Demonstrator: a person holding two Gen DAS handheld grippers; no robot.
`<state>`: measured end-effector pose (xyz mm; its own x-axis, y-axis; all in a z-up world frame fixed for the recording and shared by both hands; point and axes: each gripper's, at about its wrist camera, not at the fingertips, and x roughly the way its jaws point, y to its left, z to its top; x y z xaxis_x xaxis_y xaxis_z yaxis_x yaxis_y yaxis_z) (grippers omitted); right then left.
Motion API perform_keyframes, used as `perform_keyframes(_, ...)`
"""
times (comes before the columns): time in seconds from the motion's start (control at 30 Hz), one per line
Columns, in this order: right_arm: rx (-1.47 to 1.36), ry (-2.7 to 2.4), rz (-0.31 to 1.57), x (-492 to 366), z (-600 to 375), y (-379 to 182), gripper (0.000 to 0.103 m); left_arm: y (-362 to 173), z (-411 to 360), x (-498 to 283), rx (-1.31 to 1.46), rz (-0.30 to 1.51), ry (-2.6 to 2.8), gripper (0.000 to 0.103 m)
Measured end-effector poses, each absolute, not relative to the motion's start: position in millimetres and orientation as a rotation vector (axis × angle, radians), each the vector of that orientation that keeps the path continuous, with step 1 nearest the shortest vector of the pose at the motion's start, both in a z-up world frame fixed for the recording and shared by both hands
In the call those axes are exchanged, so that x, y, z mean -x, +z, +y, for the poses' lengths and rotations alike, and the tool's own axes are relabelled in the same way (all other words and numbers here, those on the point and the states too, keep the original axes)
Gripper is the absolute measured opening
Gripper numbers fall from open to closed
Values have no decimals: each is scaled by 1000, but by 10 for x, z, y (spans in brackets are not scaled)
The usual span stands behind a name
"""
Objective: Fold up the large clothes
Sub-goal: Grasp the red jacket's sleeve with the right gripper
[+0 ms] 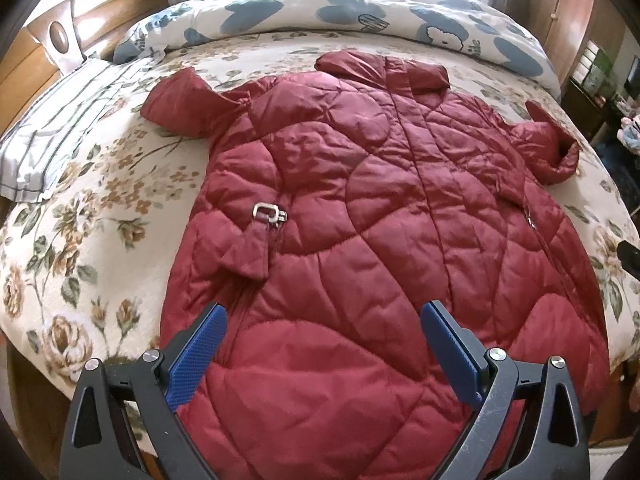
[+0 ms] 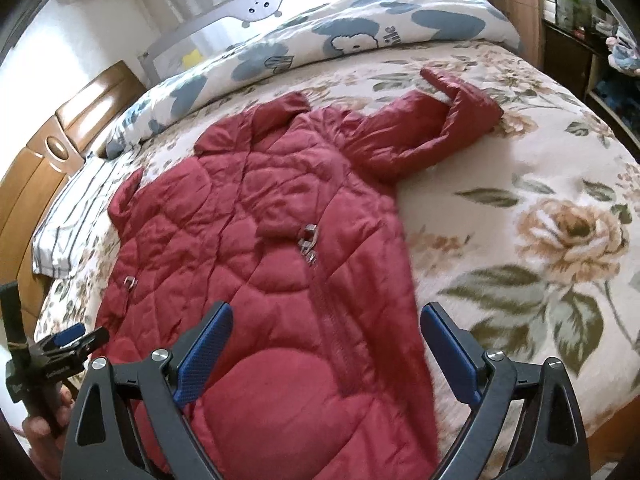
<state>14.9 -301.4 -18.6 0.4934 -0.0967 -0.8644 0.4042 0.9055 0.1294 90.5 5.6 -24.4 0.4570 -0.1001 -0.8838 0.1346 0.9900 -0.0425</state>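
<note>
A dark red quilted coat [image 1: 380, 208] lies spread flat on the bed, collar far, hem near, both sleeves bent out to the sides. It also shows in the right wrist view [image 2: 256, 232], with its right sleeve [image 2: 432, 128] folded back on itself. My left gripper [image 1: 322, 316] is open and empty, hovering over the coat's lower left part, near a belt tab with a metal buckle [image 1: 266, 214]. My right gripper [image 2: 326, 316] is open and empty, over the coat's lower right edge by the zipper. The left gripper also shows at the left edge of the right wrist view [image 2: 74, 338].
The bed has a floral cover [image 2: 540, 240]. A rolled white and blue duvet [image 1: 360, 12] lies along the far side. A striped pillow [image 1: 52, 128] sits at the left by the wooden headboard [image 1: 32, 48]. A wooden wardrobe [image 1: 576, 20] and shelves stand at the right.
</note>
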Motion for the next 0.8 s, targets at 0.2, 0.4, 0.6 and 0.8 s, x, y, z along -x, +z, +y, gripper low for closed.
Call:
perform_keyframes(0.2,-329,-384,1001,-401,-3467,-135,96,-229,4,-1169,-64,1063,-118,98)
perform_keyframes(0.4,-368,-489,980,-714,-4137,-156,96,-220,-62,-1434,-60,1061,-116,98)
perform_keyframes(0.6,-353,-581,963,-1164,-4777,-196,94,-248,-149,-1692,-69,1070,-134,98)
perform_keyframes(0.8,-331,-644,981,-1636,-5257,-361,87,-313,-220,-1900,-84,1088,-131,98)
